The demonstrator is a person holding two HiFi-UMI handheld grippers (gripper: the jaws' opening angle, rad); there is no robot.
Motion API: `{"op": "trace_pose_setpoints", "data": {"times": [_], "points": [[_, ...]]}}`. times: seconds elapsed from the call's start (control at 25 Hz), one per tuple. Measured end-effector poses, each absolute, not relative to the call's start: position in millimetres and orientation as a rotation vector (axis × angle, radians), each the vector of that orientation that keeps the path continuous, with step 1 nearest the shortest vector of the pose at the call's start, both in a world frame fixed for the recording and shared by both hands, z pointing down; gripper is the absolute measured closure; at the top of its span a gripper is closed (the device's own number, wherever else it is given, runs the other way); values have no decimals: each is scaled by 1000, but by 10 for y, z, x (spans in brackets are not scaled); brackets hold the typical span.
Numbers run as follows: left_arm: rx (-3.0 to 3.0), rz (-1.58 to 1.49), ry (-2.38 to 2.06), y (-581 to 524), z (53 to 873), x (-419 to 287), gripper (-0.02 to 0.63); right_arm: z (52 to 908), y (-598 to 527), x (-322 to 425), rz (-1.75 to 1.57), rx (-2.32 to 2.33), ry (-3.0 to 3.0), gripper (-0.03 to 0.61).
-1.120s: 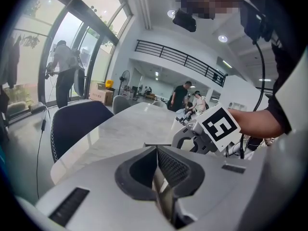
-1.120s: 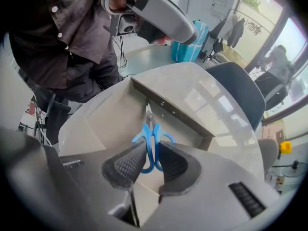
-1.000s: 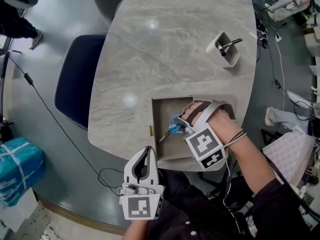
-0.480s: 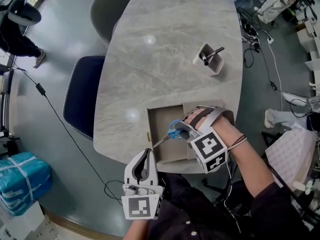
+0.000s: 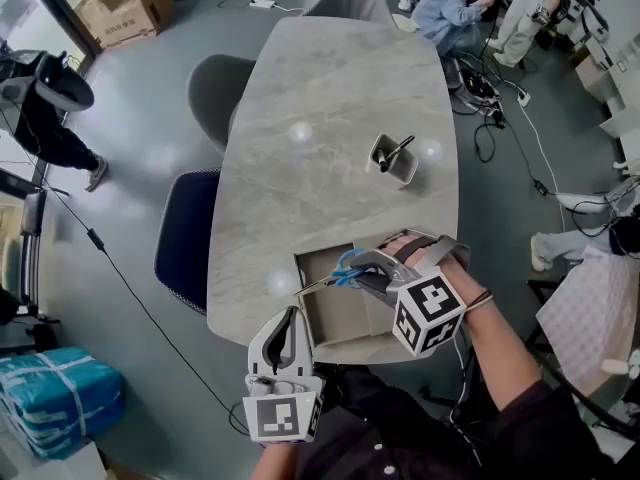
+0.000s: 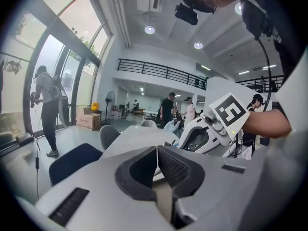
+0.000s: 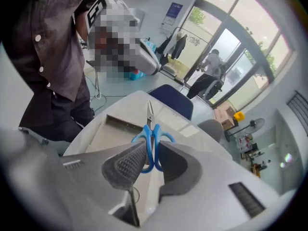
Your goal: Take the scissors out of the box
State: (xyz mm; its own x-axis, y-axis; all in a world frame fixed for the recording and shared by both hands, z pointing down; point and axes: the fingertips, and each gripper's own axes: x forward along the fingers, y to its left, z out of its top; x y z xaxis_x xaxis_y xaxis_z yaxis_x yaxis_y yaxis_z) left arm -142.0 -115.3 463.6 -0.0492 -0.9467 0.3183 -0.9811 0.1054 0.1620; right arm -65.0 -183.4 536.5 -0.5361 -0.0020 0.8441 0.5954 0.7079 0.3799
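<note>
Blue-handled scissors (image 5: 338, 272) hang above the open brown box (image 5: 335, 311) at the table's near edge. My right gripper (image 5: 362, 269) is shut on their handles, blades pointing left. In the right gripper view the scissors (image 7: 151, 139) sit clamped between the pads, with the metal tips pointing away over the box (image 7: 113, 129). My left gripper (image 5: 289, 340) is off the table's near edge, left of the box; its jaws meet with nothing between them. In the left gripper view my left gripper (image 6: 157, 165) looks along the table, past the other gripper's marker cube (image 6: 230, 111).
A small white tray (image 5: 392, 158) holding a black pen stands mid-table. The grey marble table (image 5: 330, 118) reaches away from me. Chairs (image 5: 188, 248) line its left side. A cable trails over the floor at left. People stand around the room's edges.
The right gripper has lifted the scissors up out of the box. The left gripper has risen too, and the table now looks smaller and farther below.
</note>
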Motion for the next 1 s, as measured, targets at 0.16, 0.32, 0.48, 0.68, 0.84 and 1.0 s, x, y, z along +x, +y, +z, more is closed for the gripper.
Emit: {"op": "trace_pose_setpoints", "data": {"times": [0.16, 0.32, 0.48, 0.68, 0.84, 1.0], "points": [[1974, 118, -2079, -1254, 4283, -1410, 597, 4935, -1957, -650, -796, -293, -2118, 500], [2049, 106, -2092, -1352, 3980, -1330, 597, 4540, -2045, -591, -727, -154, -2235, 500], [2100, 104, -2094, -1362, 3777, -1260, 597, 4236, -2036, -522, -629, -18, -2351, 500], [2148, 88, -2106, -1427, 3534, -1205, 597, 3899, -2072, -415, -441, 158, -2511, 500], [2194, 63, -2127, -1461, 3333, -1214, 597, 3657, -2048, -373, -307, 296, -2665, 500], [2223, 30, -2141, -1473, 3137, -1213, 597, 3388, -2018, -282, -206, 435, -2791, 500]]}}
